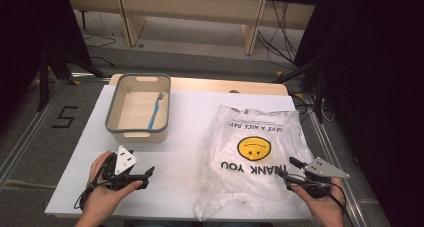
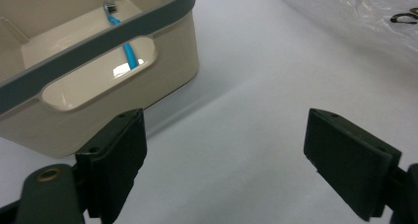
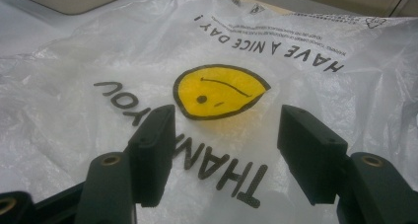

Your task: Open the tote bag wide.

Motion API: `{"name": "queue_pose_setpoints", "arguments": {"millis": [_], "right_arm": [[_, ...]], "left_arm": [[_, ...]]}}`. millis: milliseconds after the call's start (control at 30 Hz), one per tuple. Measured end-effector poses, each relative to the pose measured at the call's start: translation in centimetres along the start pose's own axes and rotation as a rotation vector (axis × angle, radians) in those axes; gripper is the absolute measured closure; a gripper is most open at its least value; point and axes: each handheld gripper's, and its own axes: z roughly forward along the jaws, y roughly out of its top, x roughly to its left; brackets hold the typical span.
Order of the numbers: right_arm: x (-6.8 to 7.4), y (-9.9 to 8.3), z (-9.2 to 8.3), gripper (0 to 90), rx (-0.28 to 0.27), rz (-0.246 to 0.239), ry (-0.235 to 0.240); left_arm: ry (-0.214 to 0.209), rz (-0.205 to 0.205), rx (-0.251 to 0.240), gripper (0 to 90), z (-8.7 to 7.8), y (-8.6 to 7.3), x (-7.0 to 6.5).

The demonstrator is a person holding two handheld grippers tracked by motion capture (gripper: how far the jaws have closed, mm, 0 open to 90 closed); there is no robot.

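While your left gripper (image 1: 142, 176) rests low on the white worktop (image 1: 180, 137), its jaws stand spread with nothing between them, just in front of the beige bin (image 1: 137, 109). A blue toothbrush (image 1: 155, 110) lies inside that bin. Your right gripper (image 1: 289, 173) sits at the near right edge of the clear plastic bag (image 1: 250, 157), jaws apart over the printed lettering, not pinching it. Bag lies flat, right of the bin.

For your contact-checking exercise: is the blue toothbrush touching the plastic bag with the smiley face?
Apart. The high view shows the blue toothbrush lying inside the beige bin, while the plastic bag lies outside it, with bare white table between bin and bag.
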Motion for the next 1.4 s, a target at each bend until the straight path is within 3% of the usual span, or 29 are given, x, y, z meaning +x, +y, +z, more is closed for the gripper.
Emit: {"name": "queue_pose_setpoints", "arguments": {"millis": [233, 433, 633, 733, 767, 900, 1267, 1400], "right_arm": [[0.1, 0.0, 0.0, 40.3, 0.006, -0.003, 0.004], [-0.1, 0.1, 0.0, 40.3, 0.021, 0.000, -0.009], [-0.7, 0.6, -0.5, 40.1, 0.072, -0.027, -0.055], [-1.2, 0.8, -0.8, 40.0, 0.092, -0.016, -0.068], [-1.3, 0.7, -0.9, 40.0, 0.100, -0.017, -0.073], [-1.9, 0.6, -1.2, 39.6, 0.147, -0.015, -0.089], [-3.5, -0.3, -1.7, 39.3, 0.250, 0.030, -0.110], [-4.0, -0.6, -1.6, 38.6, 0.316, 0.053, -0.110]], "left_arm": [[-0.010, 0.006, -0.003, 16.3, 0.0, 0.1, -0.3], [-0.051, 0.027, 0.000, 16.3, 0.2, 0.6, -1.5], [-0.132, 0.064, -0.001, 16.3, 0.3, 1.9, -3.4], [-0.158, 0.071, -0.007, 16.4, 0.5, 2.3, -4.1], [-0.192, 0.085, -0.002, 16.5, 0.6, 2.8, -4.9], [-0.248, 0.118, 0.009, 16.7, 0.8, 3.6, -6.1], [-0.341, 0.163, 0.037, 17.8, 2.5, 5.1, -9.3], [-0.381, 0.188, 0.062, 18.3, 3.4, 5.4, -10.6]]}}
